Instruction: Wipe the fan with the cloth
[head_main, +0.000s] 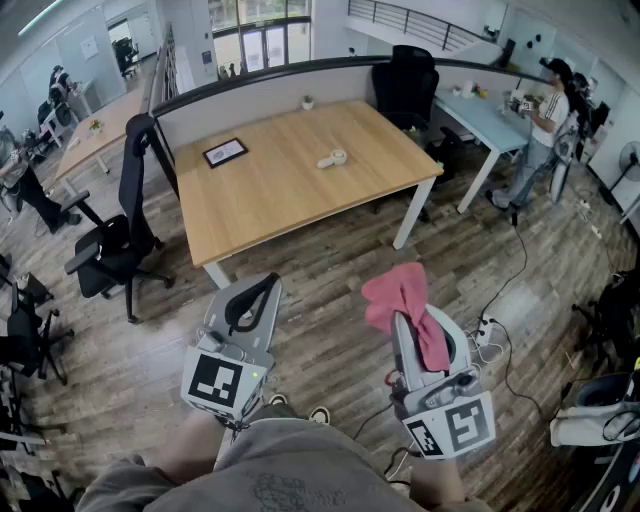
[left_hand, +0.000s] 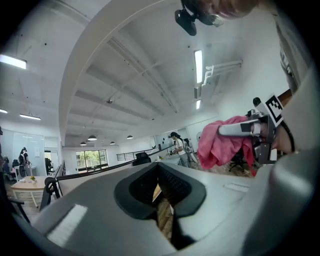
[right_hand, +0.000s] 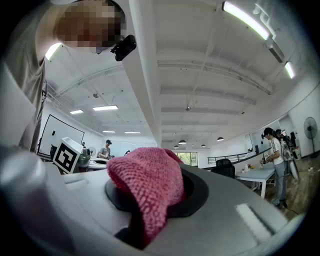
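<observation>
My right gripper (head_main: 408, 322) is shut on a pink cloth (head_main: 402, 294), which bunches over its jaws and hangs down one side. In the right gripper view the cloth (right_hand: 150, 187) fills the gap of the gripper (right_hand: 150, 215). My left gripper (head_main: 250, 292) is shut with nothing in it; its own view shows the gripper (left_hand: 162, 200) with the jaws together and the cloth (left_hand: 220, 142) off to the right. A small white object that looks like a hand fan (head_main: 333, 158) lies on the wooden desk (head_main: 290, 190), well ahead of both grippers.
A black-framed tablet (head_main: 224, 152) lies on the desk near the partition. Black office chairs (head_main: 120, 235) stand left of the desk and behind it (head_main: 405, 85). A person (head_main: 545, 120) stands at the desk on the right. Cables and a power strip (head_main: 488, 328) lie on the floor.
</observation>
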